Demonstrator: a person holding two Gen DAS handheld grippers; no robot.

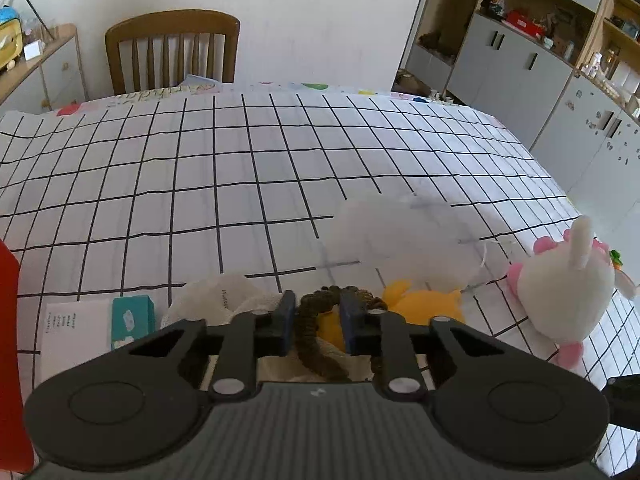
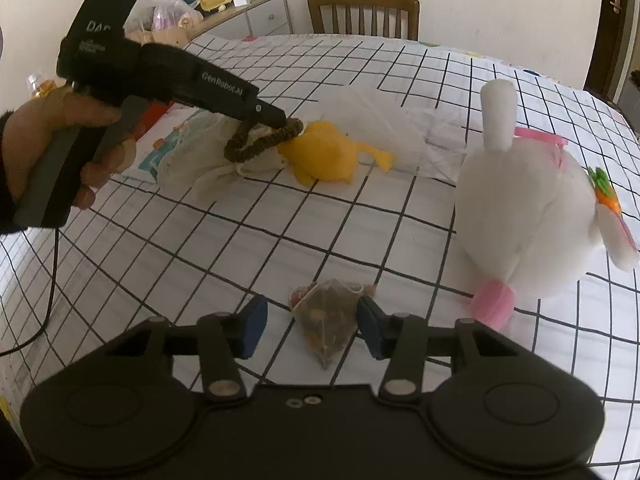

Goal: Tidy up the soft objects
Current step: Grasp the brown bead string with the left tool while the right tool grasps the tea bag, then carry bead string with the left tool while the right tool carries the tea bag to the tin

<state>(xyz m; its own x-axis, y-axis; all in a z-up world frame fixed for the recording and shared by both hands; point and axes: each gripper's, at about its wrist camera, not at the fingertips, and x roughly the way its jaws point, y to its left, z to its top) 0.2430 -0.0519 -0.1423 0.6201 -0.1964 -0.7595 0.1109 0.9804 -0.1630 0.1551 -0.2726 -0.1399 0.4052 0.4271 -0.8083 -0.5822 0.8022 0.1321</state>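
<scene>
A brown braided rope handle loops up from a cream cloth bag on the checked tablecloth. My left gripper is shut on one strand of it. The right wrist view shows that gripper's tip at the raised handle, with a hand holding it. A yellow plush lies just beyond the bag. My right gripper stands open around a small mesh sachet of dried bits. Its right finger is at the sachet's corner and its left finger is apart from it.
A white rabbit plush with pink trim sits to the right, near the table's edge. A crumpled clear plastic bag lies behind the yellow plush. A teal tissue pack and a red object are at the left. A wooden chair stands at the far side.
</scene>
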